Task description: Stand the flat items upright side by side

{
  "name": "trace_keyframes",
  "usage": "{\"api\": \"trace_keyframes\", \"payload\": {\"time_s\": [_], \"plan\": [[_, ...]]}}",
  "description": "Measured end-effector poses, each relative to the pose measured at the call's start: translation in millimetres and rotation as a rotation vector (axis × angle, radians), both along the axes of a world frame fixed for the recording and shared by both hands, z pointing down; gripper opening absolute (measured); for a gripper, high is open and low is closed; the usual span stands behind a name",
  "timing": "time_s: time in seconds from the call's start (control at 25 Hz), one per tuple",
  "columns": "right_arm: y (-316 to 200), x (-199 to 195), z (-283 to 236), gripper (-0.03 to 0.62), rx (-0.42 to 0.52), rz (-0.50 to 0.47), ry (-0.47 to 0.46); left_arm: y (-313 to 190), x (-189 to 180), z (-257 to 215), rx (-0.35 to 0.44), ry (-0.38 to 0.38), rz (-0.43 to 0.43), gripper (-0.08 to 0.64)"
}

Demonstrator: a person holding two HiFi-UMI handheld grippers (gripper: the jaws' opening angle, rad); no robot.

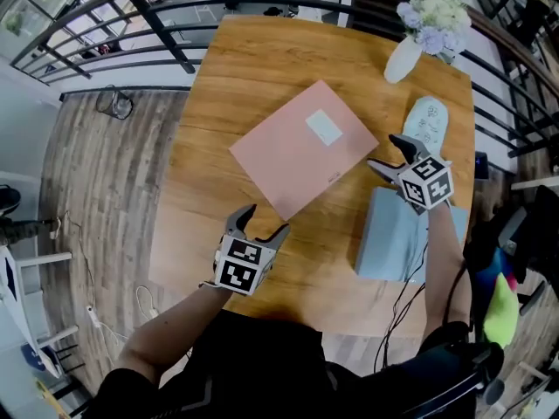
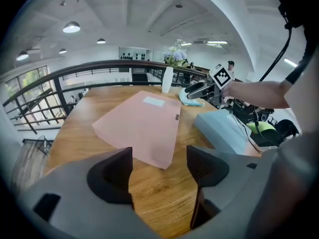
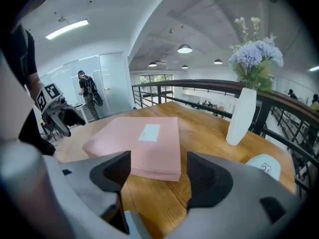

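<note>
A flat pink box [image 1: 304,147] with a pale label lies flat in the middle of the wooden table [image 1: 236,77]. A flat light blue box [image 1: 397,238] lies flat by the front right edge. My left gripper [image 1: 258,223] hovers just in front of the pink box's near corner, jaws wide open and empty. In the left gripper view the pink box [image 2: 142,126] lies just beyond my left gripper [image 2: 159,171]. My right gripper [image 1: 387,153] stands open and empty between the pink box's right edge and the blue box. From my right gripper [image 3: 158,176], the pink box [image 3: 139,141] lies ahead.
A white vase of pale flowers [image 1: 410,51] stands at the table's far right corner. A pale oval item [image 1: 426,122] lies near it. A dark railing [image 1: 131,24] runs behind the table. Cables [image 1: 410,295] hang off the front right edge.
</note>
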State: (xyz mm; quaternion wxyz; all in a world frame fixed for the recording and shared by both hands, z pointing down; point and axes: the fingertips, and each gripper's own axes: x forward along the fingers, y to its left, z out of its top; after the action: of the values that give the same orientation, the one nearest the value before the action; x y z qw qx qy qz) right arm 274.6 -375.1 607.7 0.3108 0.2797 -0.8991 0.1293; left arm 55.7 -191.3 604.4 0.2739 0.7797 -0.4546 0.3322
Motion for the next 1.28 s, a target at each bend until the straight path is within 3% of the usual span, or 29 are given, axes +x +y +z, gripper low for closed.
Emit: {"api": "trace_keyframes", "payload": {"time_s": [0.2, 0.48, 0.64, 0.8, 1.04, 1.28], "plan": [[-8, -1, 31, 0.353, -0.049, -0.069, 0.043, -2, 6, 31, -0.09, 0.018, -0.066, 0.35], [-12, -2, 74, 0.353, -0.11, -0.157, 0.114, 1, 14, 64, -0.15, -0.042, -0.032, 0.35], [-16, 1, 87, 0.353, -0.115, -0.186, 0.135, -8, 11, 75, -0.151, -0.08, -0.031, 0.35], [-17, -2, 92, 0.351, -0.116, -0.209, 0.135, -10, 9, 84, -0.18, -0.049, -0.044, 0.35], [-16, -10, 98, 0.331, -0.086, -0.271, 0.149, -17, 15, 85, -0.153, -0.05, 0.001, 0.347], [-14, -12, 93, 0.31, -0.099, -0.269, 0.156, -19, 7, 83, -0.132, -0.106, -0.01, 0.309]]}}
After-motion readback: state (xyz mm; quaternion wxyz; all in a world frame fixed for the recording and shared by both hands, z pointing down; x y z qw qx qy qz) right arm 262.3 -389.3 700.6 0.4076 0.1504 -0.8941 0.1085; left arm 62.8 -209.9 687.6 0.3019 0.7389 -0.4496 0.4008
